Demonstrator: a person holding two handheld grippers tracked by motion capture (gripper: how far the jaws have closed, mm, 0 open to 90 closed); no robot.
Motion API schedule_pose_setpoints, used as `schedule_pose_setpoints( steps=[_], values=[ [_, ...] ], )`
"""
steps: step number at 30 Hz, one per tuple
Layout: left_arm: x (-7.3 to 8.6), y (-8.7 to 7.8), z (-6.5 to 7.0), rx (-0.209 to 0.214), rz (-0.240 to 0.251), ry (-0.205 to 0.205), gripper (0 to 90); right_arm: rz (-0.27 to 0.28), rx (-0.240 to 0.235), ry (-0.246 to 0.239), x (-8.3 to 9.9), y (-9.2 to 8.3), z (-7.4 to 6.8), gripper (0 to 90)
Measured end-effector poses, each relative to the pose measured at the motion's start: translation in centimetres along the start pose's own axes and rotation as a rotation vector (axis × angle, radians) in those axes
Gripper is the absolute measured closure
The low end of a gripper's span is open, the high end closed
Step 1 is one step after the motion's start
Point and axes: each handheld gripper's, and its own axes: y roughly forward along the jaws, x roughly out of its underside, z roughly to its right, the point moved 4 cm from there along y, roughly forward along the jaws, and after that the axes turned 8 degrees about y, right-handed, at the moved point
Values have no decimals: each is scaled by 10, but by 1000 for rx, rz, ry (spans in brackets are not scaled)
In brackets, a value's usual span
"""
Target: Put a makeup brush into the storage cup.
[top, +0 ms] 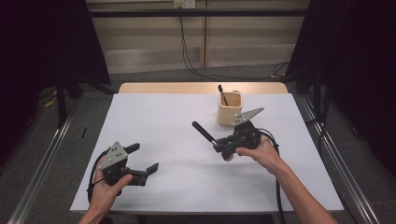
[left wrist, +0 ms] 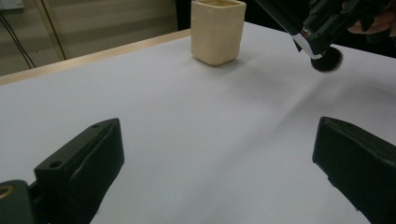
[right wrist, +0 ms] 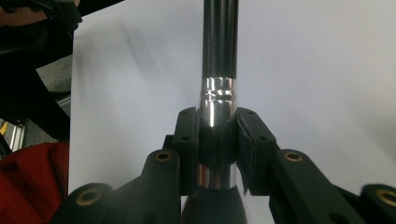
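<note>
A makeup brush [top: 203, 131] with a black handle, a silver ferrule and dark bristles is held above the white table [top: 177, 182], right of its middle. My right gripper [top: 219, 145] is shut on the ferrule, and the handle points up and to the left. In the right gripper view the pads clamp the brush [right wrist: 218, 100] on both sides, with my right gripper [right wrist: 218, 135] closed around it. The bristle head [left wrist: 327, 59] hangs just over the table in the left gripper view. My left gripper [top: 144, 157] is at the front left, open and with nothing in it [left wrist: 217, 154].
A cream cup [top: 229, 109] stands at the back right of the table, just behind the right gripper, with a thin black stick [top: 221, 93] leaning in it. The same cup [left wrist: 217, 30] appears far ahead in the left gripper view. The wooden back edge [top: 201, 87] borders the white sheet.
</note>
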Motion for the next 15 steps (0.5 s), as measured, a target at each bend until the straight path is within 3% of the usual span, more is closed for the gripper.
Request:
schedule_pose_setpoints(
  steps=[5, 9, 15],
  values=[
    [-3, 8, 6, 38, -31, 32, 28, -14, 6, -26, 1, -1, -5, 716],
    [-9, 13, 8, 53, -40, 35, 29, -28, -4, -49, 1, -1, -8, 717],
    [-20, 23, 12, 103, -49, 51, 36, -79, -49, -78, 3, 5, -17, 716]
  ],
)
